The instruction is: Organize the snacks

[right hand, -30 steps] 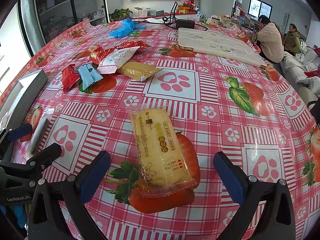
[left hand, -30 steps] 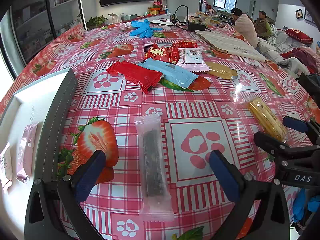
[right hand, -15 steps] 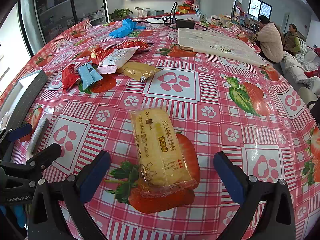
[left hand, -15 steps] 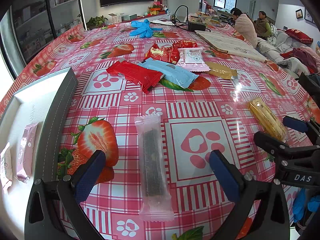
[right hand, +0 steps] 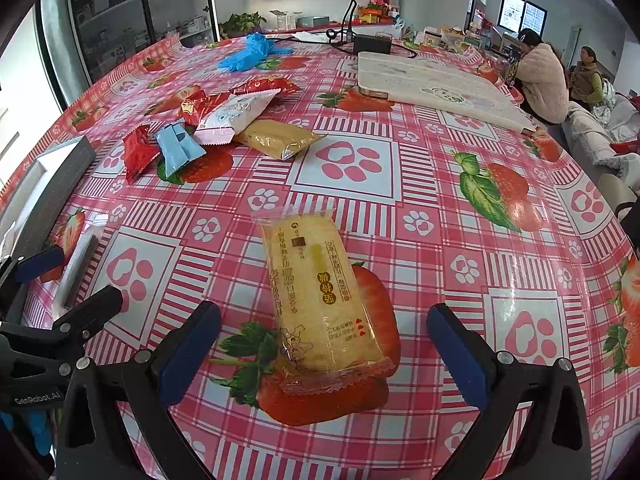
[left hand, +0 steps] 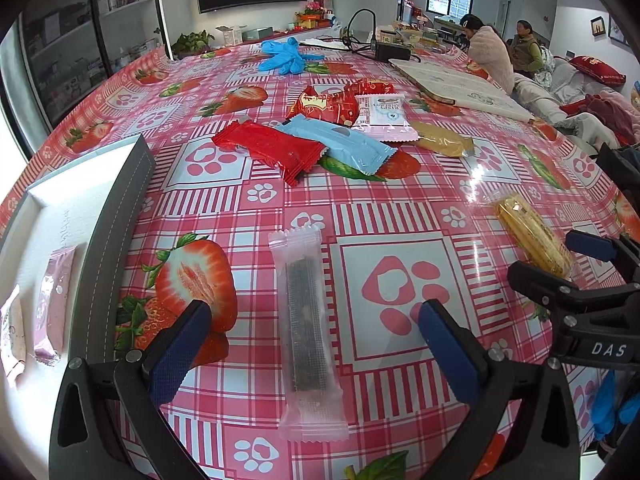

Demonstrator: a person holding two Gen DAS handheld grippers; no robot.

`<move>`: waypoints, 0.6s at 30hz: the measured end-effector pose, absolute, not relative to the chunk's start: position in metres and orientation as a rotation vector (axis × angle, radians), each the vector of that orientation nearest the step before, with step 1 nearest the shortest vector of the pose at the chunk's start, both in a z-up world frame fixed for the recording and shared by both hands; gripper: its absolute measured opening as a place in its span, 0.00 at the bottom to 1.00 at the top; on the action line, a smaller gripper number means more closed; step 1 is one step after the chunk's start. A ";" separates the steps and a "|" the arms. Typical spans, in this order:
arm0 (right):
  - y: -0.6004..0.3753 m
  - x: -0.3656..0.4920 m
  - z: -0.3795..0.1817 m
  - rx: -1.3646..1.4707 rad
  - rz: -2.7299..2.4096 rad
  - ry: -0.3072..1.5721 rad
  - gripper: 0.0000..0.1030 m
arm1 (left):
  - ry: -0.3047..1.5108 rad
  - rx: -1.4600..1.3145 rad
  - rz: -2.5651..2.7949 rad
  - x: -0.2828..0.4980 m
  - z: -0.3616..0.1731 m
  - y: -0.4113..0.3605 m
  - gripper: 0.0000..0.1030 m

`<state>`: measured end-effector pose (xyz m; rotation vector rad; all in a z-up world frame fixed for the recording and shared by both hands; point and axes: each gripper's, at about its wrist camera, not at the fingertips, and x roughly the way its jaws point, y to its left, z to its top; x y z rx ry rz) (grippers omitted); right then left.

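Note:
In the left wrist view a clear packet with a dark bar (left hand: pixel 306 320) lies lengthwise on the tablecloth, between the fingers of my open left gripper (left hand: pixel 312 340), untouched. The grey-rimmed white tray (left hand: pixel 116 216) at the left holds pink packets (left hand: pixel 54 300). In the right wrist view a yellow cake packet (right hand: pixel 320 296) lies between the wide-apart fingers of my open right gripper (right hand: pixel 324 344). A pile of snacks sits farther back: red packet (left hand: pixel 268 150), light blue packet (left hand: pixel 340 144), pink-white packet (left hand: pixel 386 116), tan packet (left hand: pixel 442 142).
The right gripper's body (left hand: pixel 580 300) shows at the right edge of the left view, by the yellow packet (left hand: pixel 532 236). Blue gloves (left hand: pixel 282 56), a black power adapter (left hand: pixel 390 52) and a white mat (right hand: pixel 436 84) lie far back. Two people sit beyond the table's right side.

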<state>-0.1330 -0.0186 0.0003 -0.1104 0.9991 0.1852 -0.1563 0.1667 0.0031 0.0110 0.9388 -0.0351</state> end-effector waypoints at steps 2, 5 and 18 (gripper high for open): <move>-0.018 -0.129 0.001 -0.116 0.188 1.028 1.00 | 0.939 0.011 -0.035 -0.156 0.003 0.167 1.00; -0.016 -0.123 0.002 -0.126 0.191 1.080 1.00 | 0.939 0.011 -0.035 -0.156 0.003 0.167 1.00; -0.012 -0.111 0.004 -0.142 0.188 1.176 0.97 | 1.053 0.028 -0.052 -0.148 0.007 0.159 0.88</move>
